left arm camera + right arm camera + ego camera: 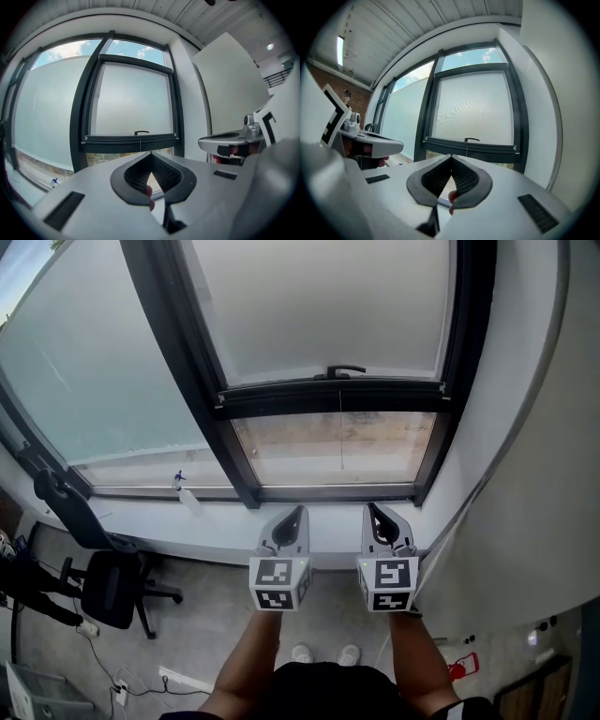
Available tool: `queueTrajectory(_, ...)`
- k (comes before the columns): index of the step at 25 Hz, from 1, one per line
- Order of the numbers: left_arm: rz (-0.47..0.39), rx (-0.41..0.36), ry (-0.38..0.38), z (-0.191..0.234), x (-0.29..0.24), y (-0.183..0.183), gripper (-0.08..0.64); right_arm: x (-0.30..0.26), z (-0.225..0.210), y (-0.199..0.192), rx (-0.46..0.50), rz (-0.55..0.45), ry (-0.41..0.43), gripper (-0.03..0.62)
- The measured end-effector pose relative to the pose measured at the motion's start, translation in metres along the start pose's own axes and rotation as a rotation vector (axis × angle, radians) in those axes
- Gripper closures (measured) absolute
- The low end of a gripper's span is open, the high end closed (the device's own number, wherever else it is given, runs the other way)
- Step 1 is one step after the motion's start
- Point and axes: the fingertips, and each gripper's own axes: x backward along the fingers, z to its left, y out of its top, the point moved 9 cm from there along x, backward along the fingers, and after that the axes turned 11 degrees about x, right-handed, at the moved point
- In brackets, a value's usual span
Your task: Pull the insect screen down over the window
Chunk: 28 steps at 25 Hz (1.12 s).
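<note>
The insect screen (328, 306) hangs most of the way down the dark-framed window, pale and matte. Its dark bottom bar (333, 395) carries a small handle (345, 371), and a thin cord (340, 439) drops from it. A strip of bare glass (281, 448) shows below the bar. My left gripper (292, 517) and right gripper (377, 514) are side by side over the sill, below the bar, both shut and empty. The left gripper view has the bar (131, 139) and handle (141, 132) beyond the jaw tips (151, 153). The right gripper view shows the same bar (471, 146) and handle (471, 139).
A spray bottle (185, 491) stands on the white sill (225, 519) to the left. A black office chair (111, 587) sits on the floor at the left. The white wall (525, 474) closes in on the right, with a red object (462, 667) at its foot.
</note>
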Motion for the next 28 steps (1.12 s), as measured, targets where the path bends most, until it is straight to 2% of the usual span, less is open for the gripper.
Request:
queueTrajectory(9,-0.003,0.03,0.031,0.031,0.024,-0.014,0.557,0.014,0.03,-0.003,0.006,0.024,-0.022,0.588)
queueTrajectory(13,0.005,0.036,0.022,0.035,0.027,-0.02,0.557,0.014,0.041,-0.002,0.009,0.015,-0.043,0.589)
queueTrajectory(20,-0.002,0.008,0.033,0.036,0.031,-0.018,0.557,0.013,0.054,0.003,0.008,-0.009,-0.025,0.589)
queueTrajectory(28,0.005,0.013,0.023,0.042,0.033,-0.019,0.557,0.005,0.065,0.004,0.017,0.003,-0.012,0.589)
